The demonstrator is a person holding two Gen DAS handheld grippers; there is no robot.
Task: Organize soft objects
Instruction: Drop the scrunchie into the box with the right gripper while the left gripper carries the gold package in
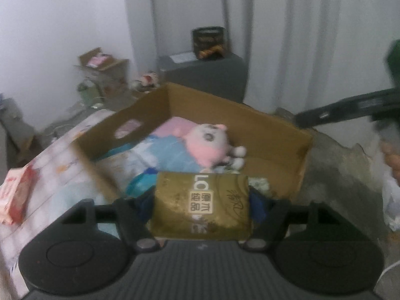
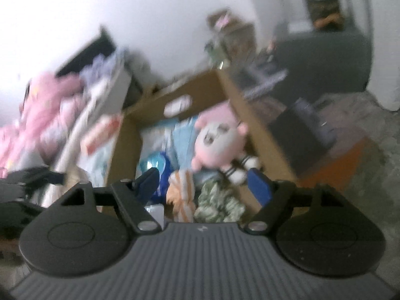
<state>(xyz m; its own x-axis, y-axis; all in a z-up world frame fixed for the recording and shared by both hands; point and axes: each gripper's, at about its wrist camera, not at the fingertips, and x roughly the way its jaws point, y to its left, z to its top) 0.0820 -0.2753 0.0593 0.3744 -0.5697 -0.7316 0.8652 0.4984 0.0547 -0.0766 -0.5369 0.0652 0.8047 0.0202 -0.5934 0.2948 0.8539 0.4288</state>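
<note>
We count one box (image 1: 262,135), one pink plush (image 1: 208,145) inside, one gold pack (image 1: 202,205) clenched in our left fingers (image 1: 257,205), right fingers (image 2: 260,185) spread, empty.

Two wrist cameras, both aimed down into one cardboard box (image 1: 275,130).

The left wrist view sits just behind its own jaws and looks forward and down, close over the box's near edge, towards white curtains (image 1: 287,37) and a grey cabinet (image 1: 212,75) behind. The right wrist view, tilted and blurred, looks into the same box from close by, more from the side. Both catch the pink plush doll (image 1: 208,143) lying inside, the box's cut-out handle and that far cabinet.
</note>
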